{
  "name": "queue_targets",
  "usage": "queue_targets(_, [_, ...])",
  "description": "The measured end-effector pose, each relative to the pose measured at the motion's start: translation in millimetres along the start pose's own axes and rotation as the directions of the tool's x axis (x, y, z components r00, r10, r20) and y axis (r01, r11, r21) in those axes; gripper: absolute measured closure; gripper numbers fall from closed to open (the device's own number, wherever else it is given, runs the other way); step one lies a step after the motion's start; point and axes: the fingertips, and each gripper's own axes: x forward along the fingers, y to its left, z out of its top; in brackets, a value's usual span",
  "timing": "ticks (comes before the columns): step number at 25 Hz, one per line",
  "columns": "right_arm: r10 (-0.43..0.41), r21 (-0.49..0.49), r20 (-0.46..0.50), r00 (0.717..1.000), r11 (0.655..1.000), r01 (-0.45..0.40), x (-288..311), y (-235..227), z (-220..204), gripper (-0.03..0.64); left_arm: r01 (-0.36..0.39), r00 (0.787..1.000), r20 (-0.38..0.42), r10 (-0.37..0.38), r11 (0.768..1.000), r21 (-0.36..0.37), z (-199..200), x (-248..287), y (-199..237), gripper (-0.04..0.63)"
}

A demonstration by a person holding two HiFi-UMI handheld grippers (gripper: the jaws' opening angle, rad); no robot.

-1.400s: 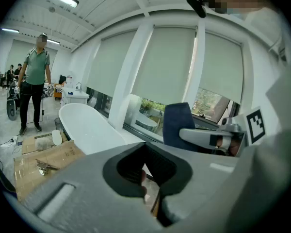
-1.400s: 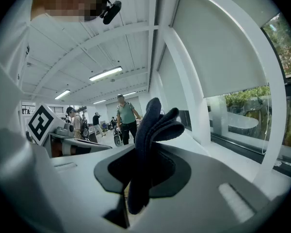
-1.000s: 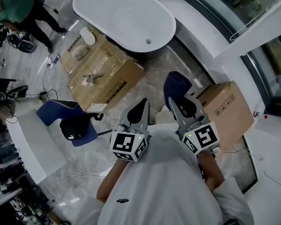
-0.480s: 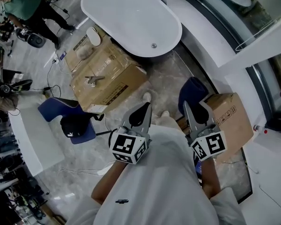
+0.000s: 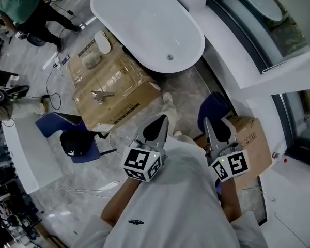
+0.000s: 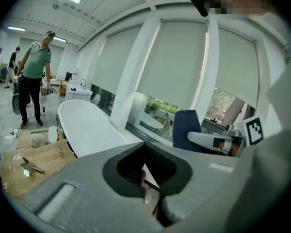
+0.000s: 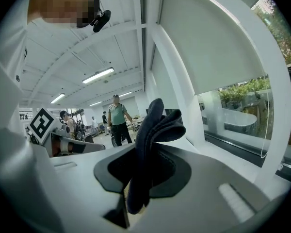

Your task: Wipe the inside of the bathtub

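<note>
Blue cloth (image 7: 154, 130) in right hand-held gripper (image 5: 217, 127) (left hand-held gripper (image 5: 158, 124) closed)

A white bathtub (image 5: 144, 25) stands just beside a cardboard box (image 5: 113, 94). Nearer, the left hand-held gripper (image 5: 156, 129) is level with the right hand-held gripper (image 5: 217, 128), which grips a dark blue cloth (image 5: 212, 106).

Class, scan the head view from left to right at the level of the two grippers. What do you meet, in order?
blue chair → large cardboard box → left gripper → right gripper, shut on the dark cloth → small cardboard box
</note>
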Motion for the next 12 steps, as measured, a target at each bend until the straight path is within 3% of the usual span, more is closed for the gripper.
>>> queue_targets(3, [0.0, -0.025, -0.013, 1.0, 1.0, 0.0, 32.9, -15.1, 11.0, 0.555, 0.017, 1.0, 0.002, -0.017, 0.999, -0.045, 10.9, 35.9, 19.5, 0.595])
queue_targets(7, [-0.024, -0.059, -0.025, 0.999, 0.998, 0.022, 85.8, -43.4, 37.9, 0.555, 0.074, 0.997, 0.016, -0.074, 0.997, -0.007, 51.0, 87.4, 38.5, 0.595])
queue_targets(12, [-0.03, -0.009, 0.023, 0.999, 0.999, 0.031, 148.2, -66.6, 90.0, 0.555, 0.092, 0.994, 0.052, -0.091, 0.996, 0.0, 115.8, 134.8, 78.3, 0.595])
